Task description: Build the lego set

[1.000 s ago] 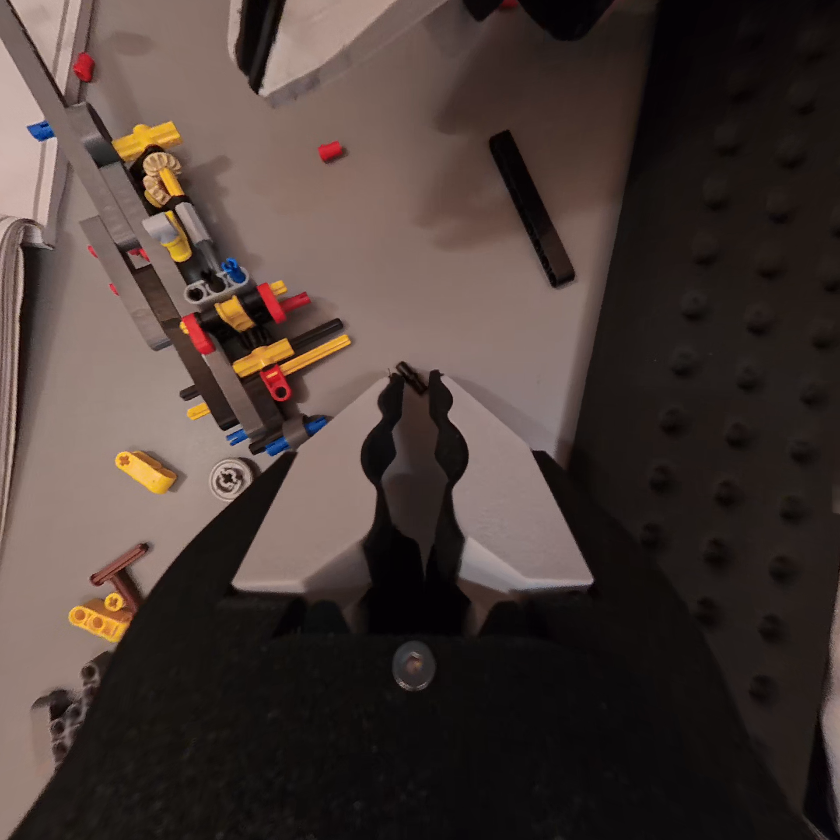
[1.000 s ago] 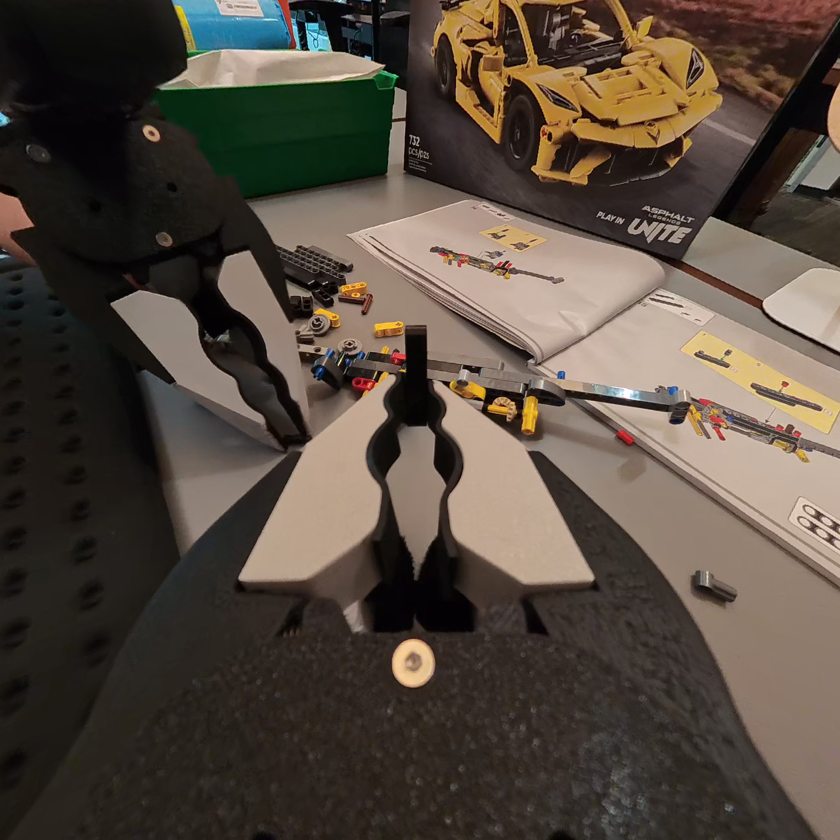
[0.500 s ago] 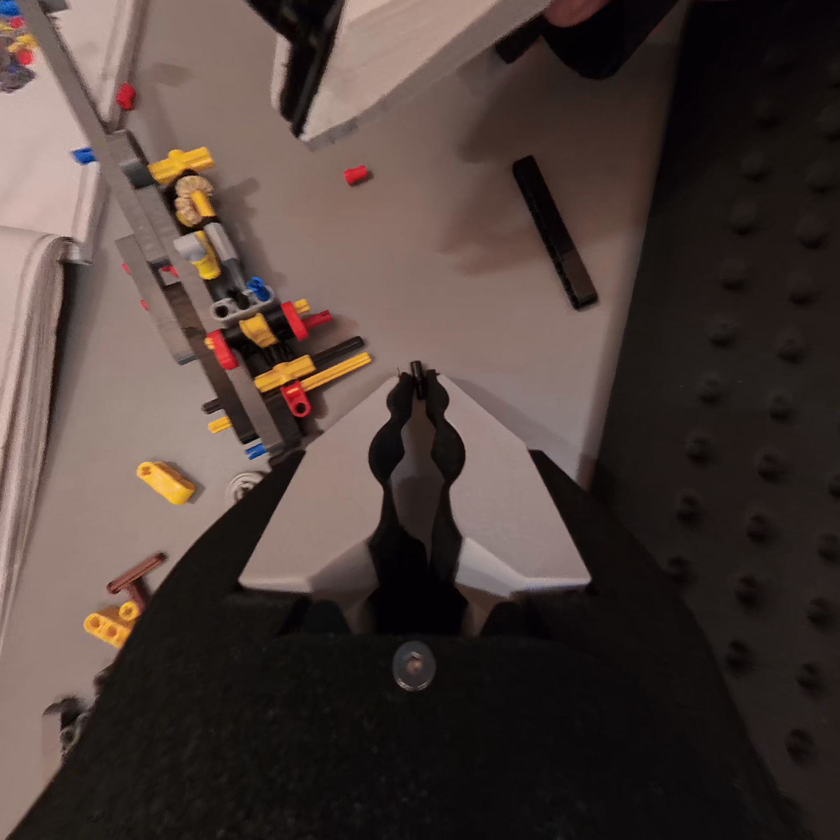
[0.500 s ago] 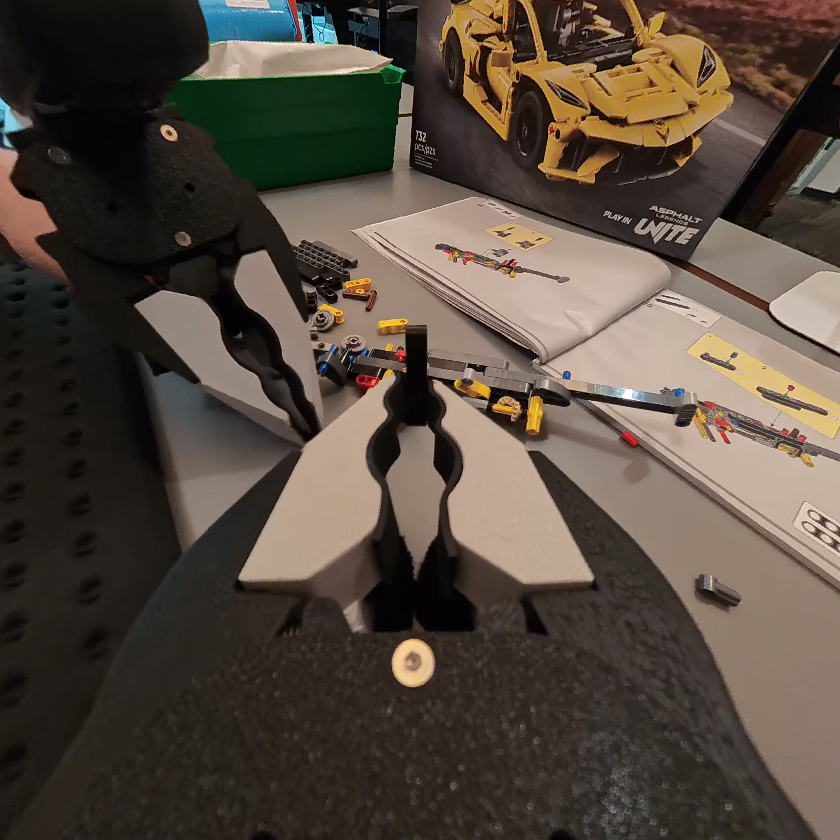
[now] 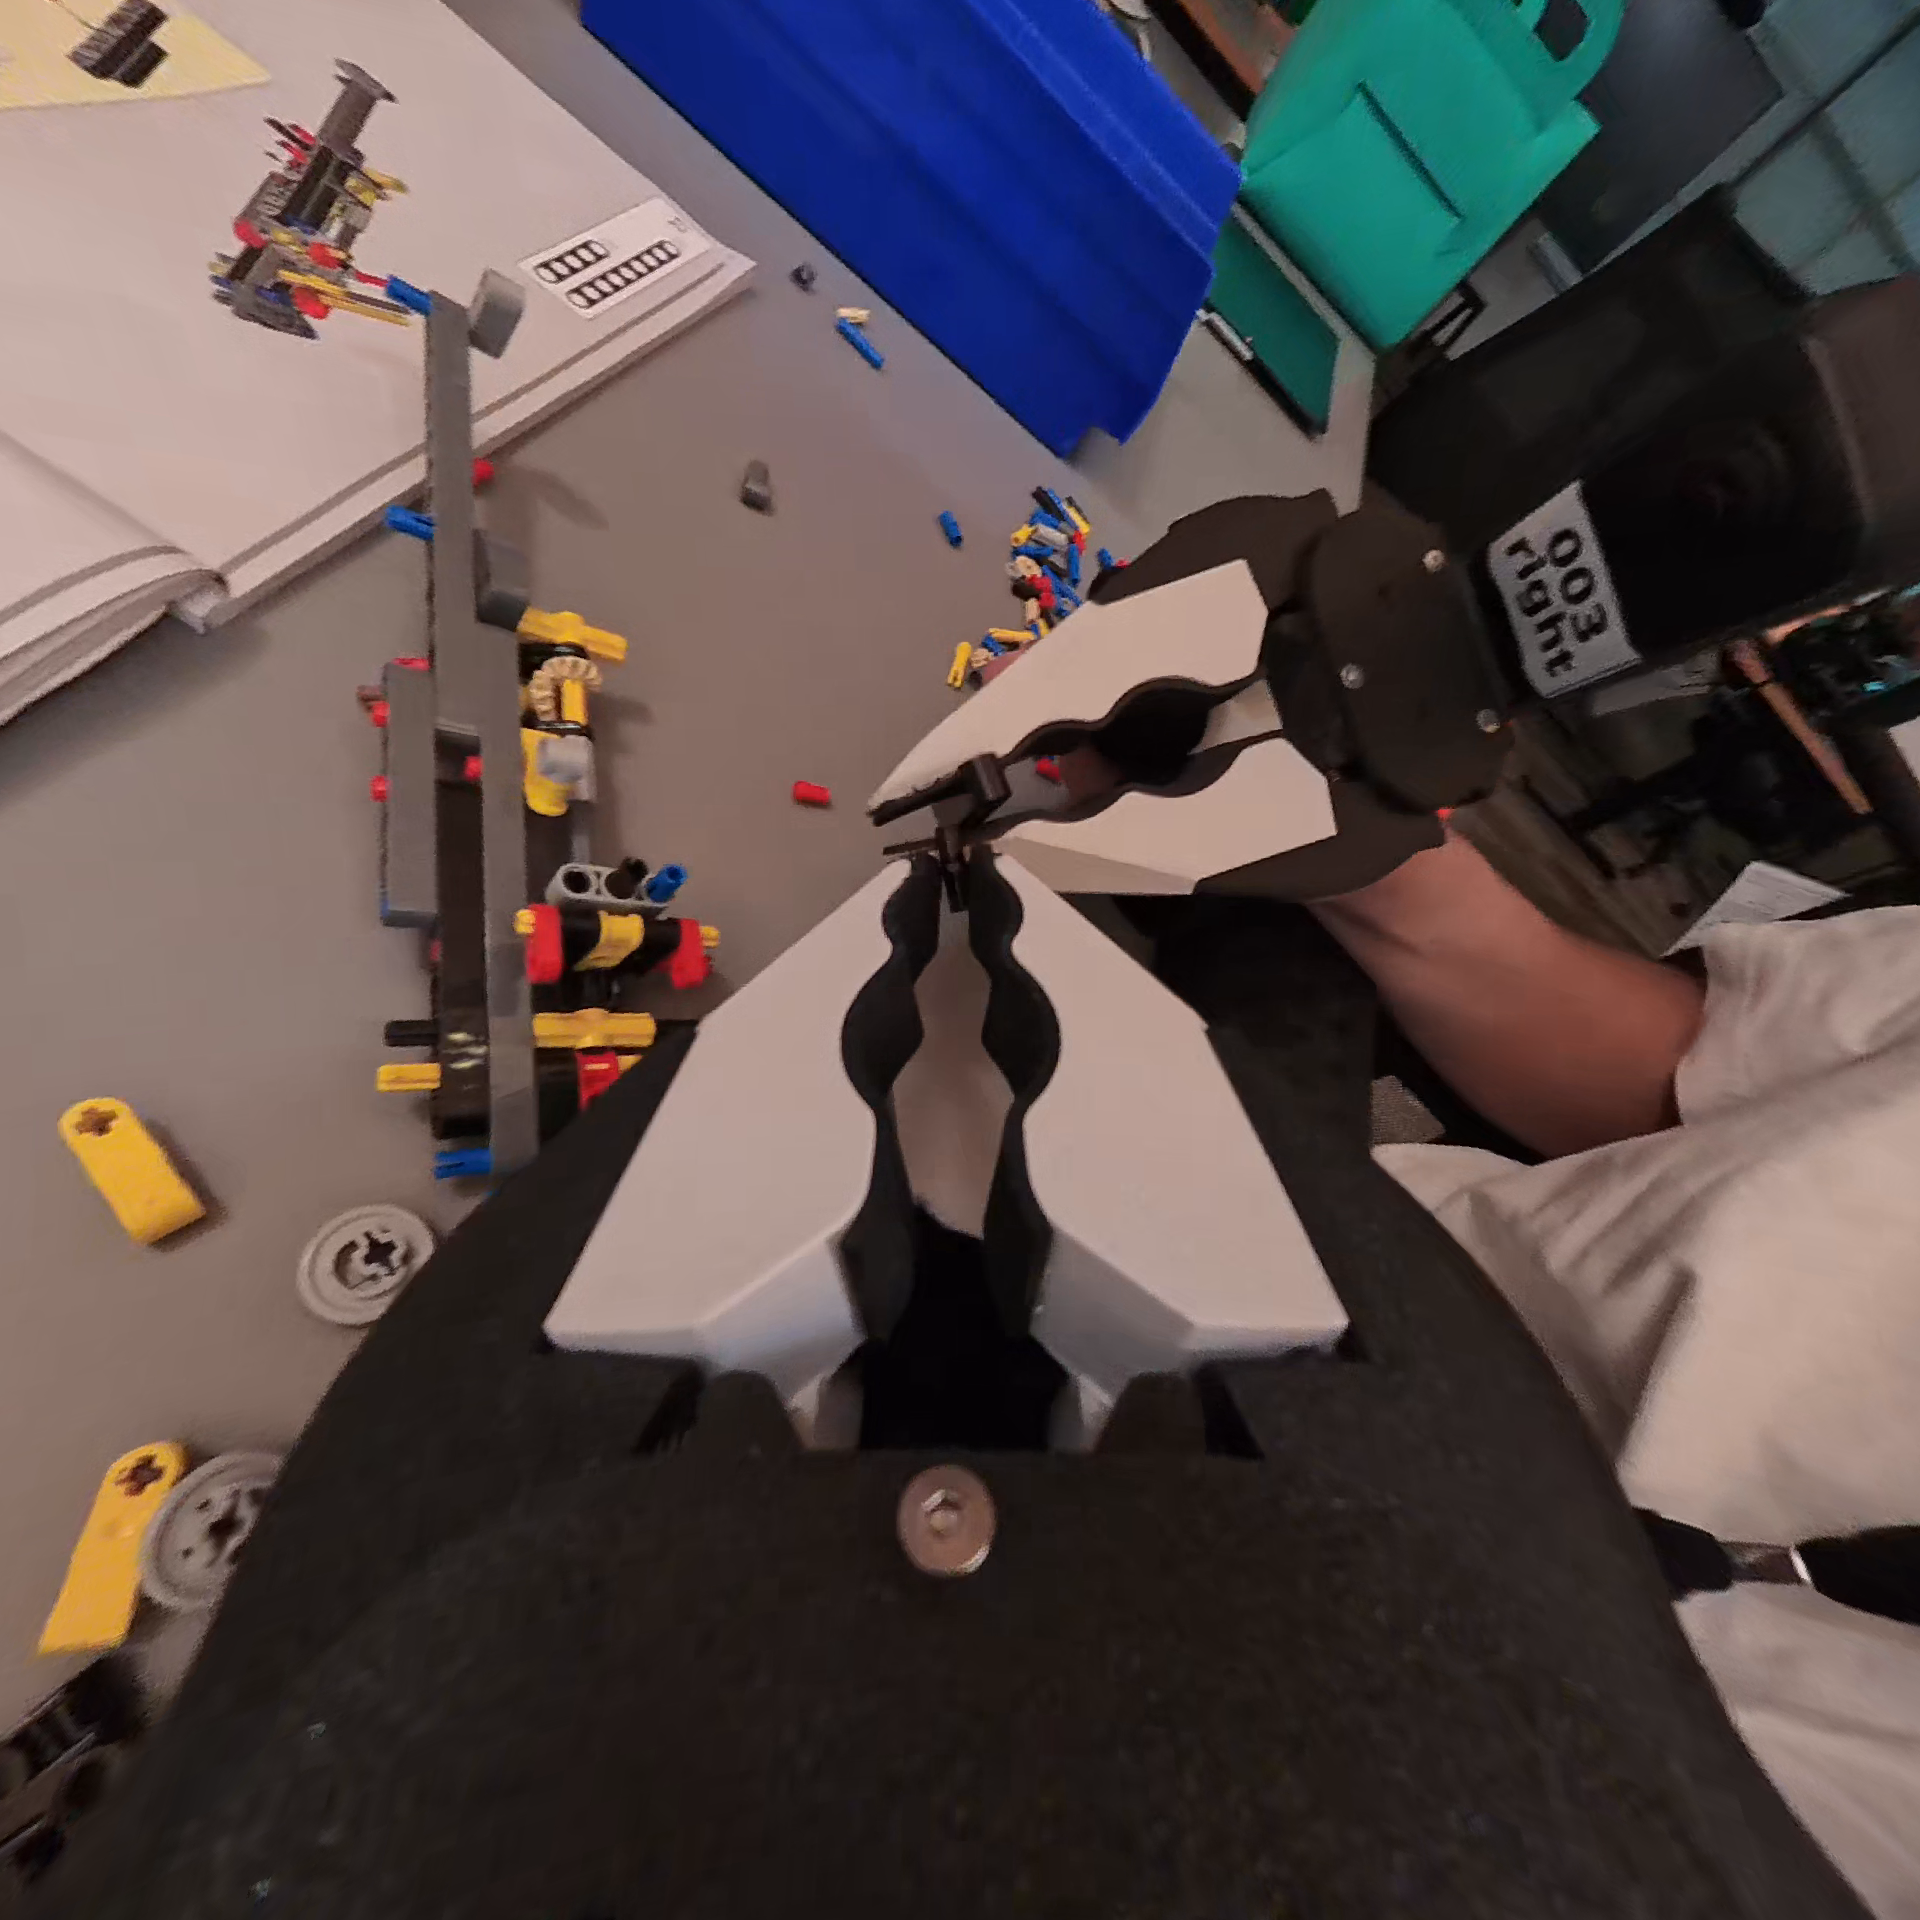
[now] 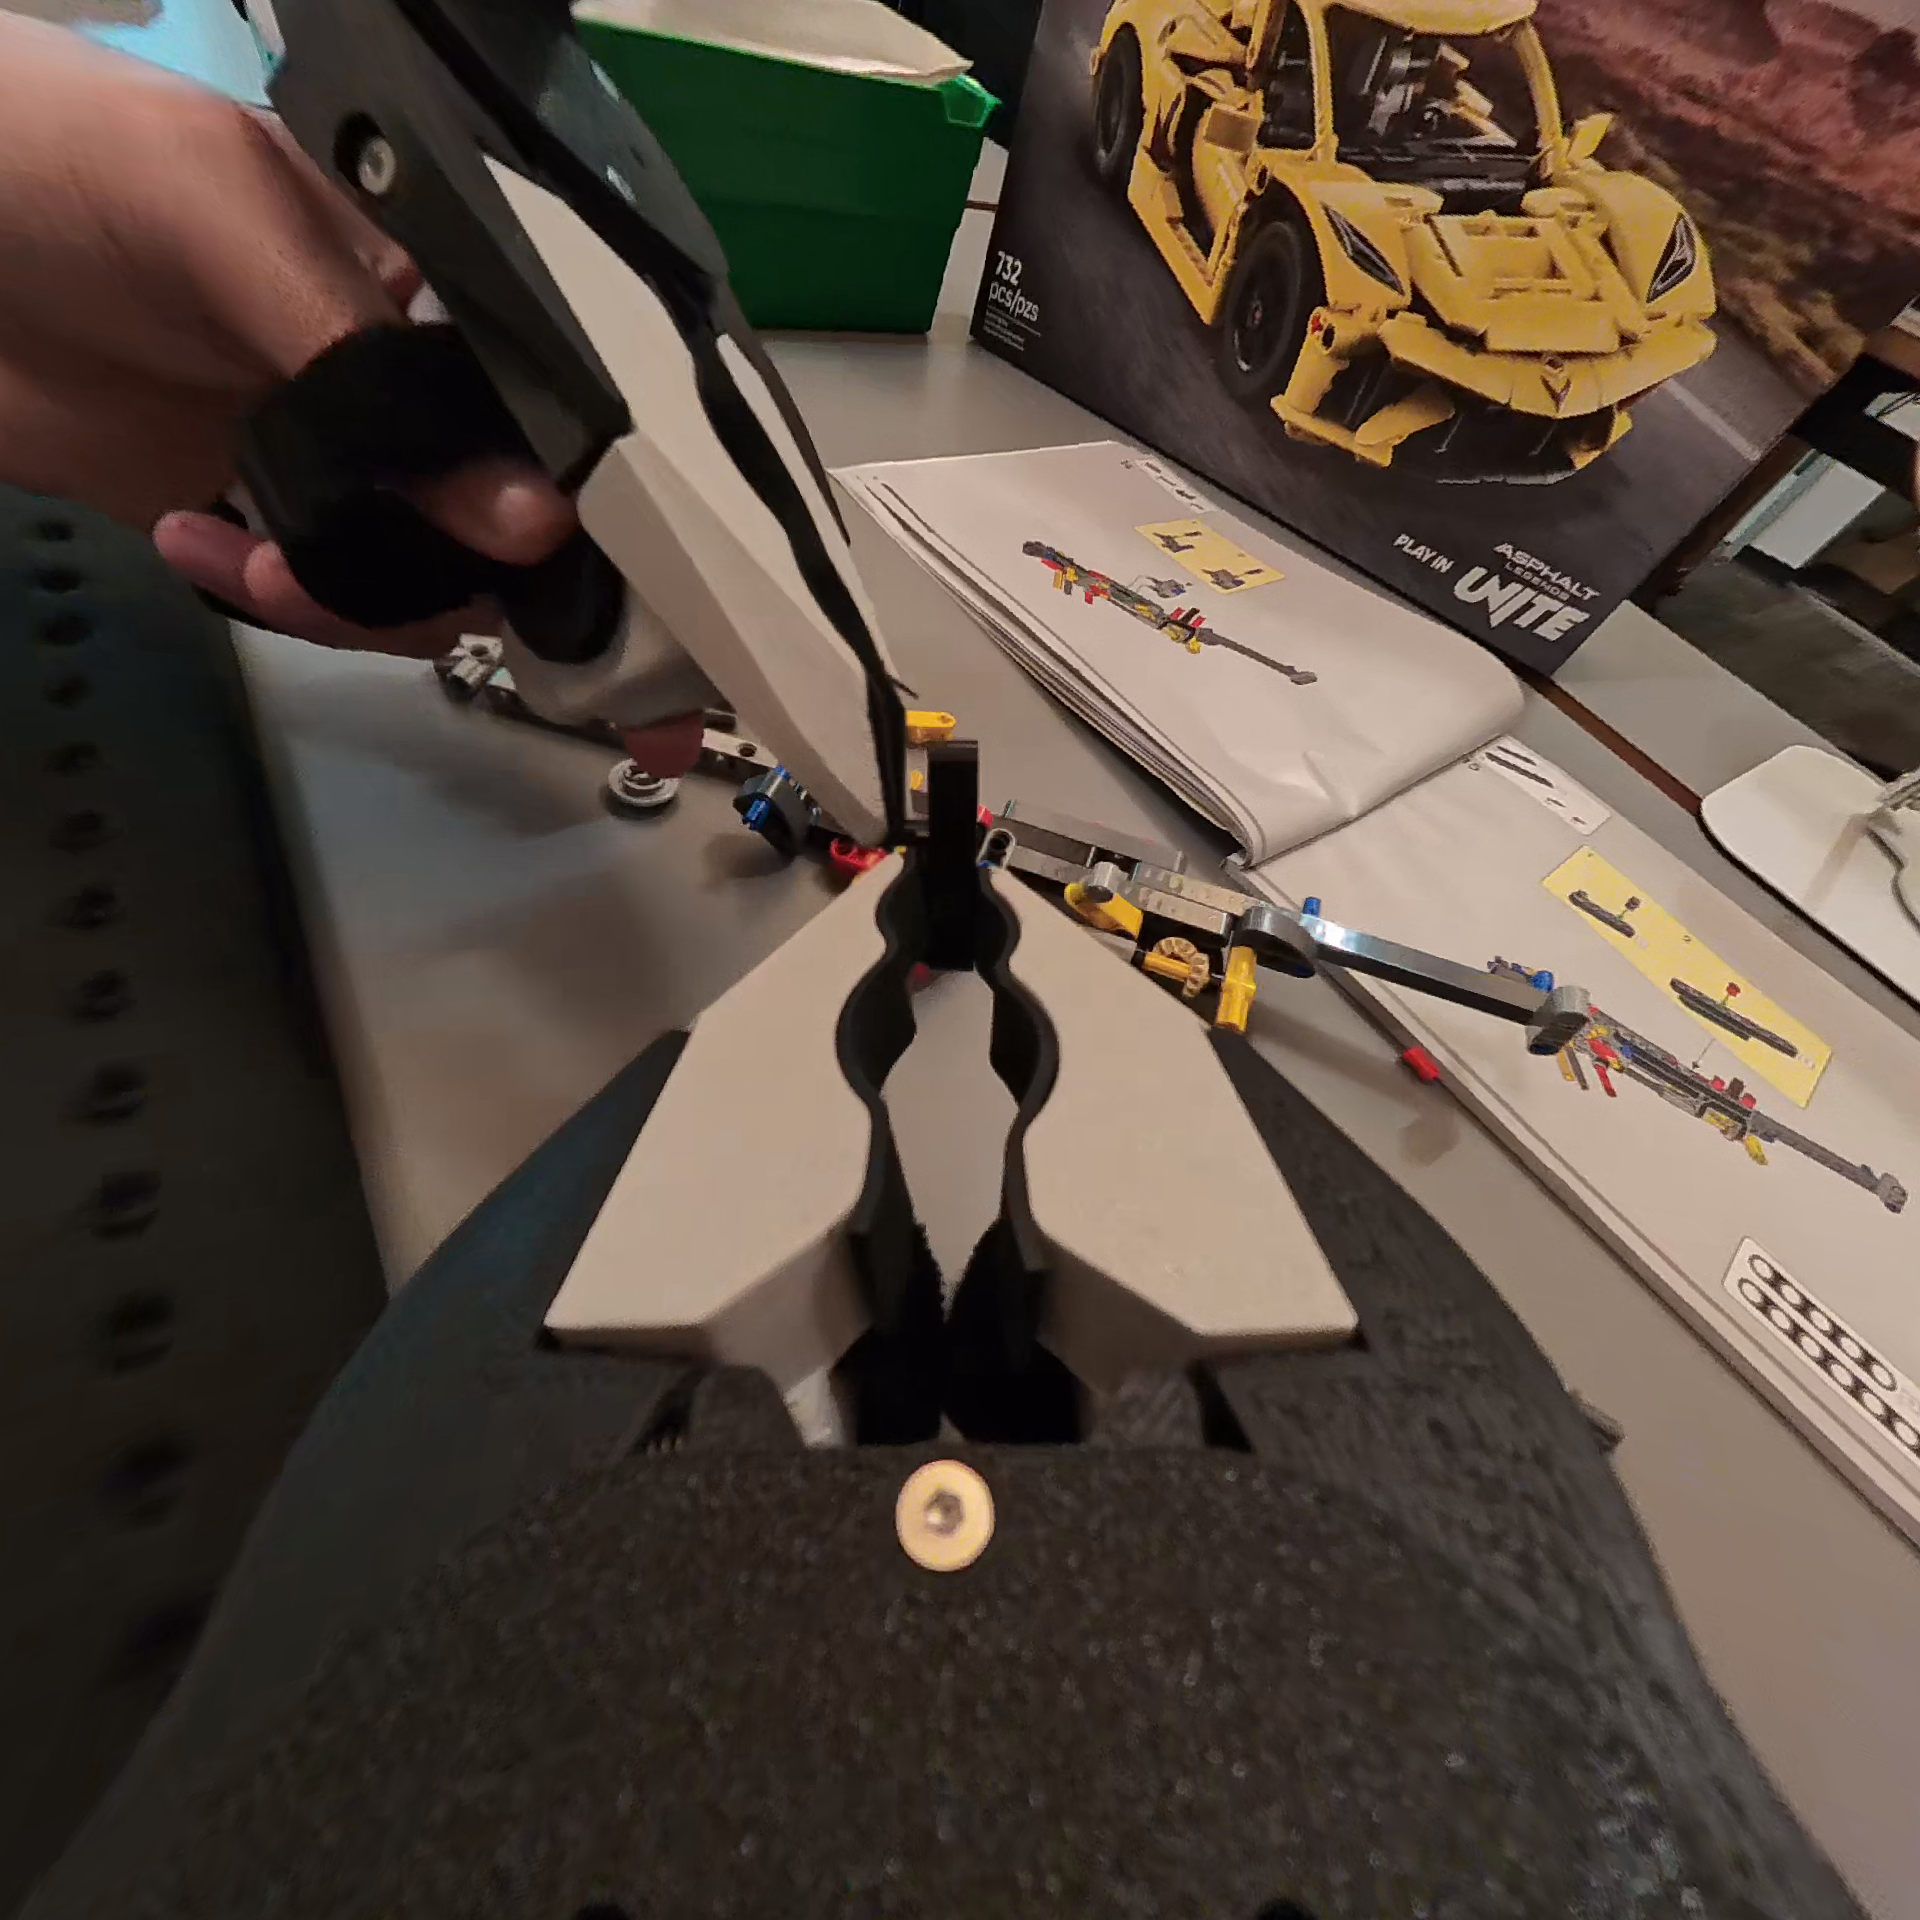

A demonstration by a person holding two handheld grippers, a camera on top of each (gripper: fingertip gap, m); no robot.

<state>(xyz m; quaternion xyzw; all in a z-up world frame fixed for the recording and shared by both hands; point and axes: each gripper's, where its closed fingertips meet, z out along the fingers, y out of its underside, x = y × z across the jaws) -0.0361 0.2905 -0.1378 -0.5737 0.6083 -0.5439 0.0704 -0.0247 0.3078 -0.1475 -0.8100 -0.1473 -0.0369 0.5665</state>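
My left gripper point(image 5: 948, 894) is shut on a small black pin point(image 5: 951, 871), held above the grey table. My right gripper point(image 6: 951, 883) is shut on a short black beam point(image 6: 951, 821) that stands up between its tips. In the left wrist view the right gripper point(image 5: 906, 805) comes in from the right with the beam point(image 5: 977, 784), and its tips meet mine at the pin. In the right wrist view the left gripper point(image 6: 890, 810) reaches down from the upper left to the beam. The long grey assembly point(image 5: 462, 727) with yellow, red and blue parts lies on the table behind point(image 6: 1143, 894).
An open instruction booklet point(image 6: 1299, 644) and the box with the yellow car point(image 6: 1403, 260) lie beyond the assembly. A blue bin point(image 5: 935, 177), a green bin point(image 6: 821, 187), a pile of small parts point(image 5: 1039, 582), yellow pieces point(image 5: 130, 1169) and grey wheels point(image 5: 364, 1262) surround it. A black studded mat point(image 6: 125, 1039) lies at the left.
My left gripper closed on the black pin on the table, lifted it and turned toward the right gripper. The two grippers' tips now meet. The right gripper still holds the beam.
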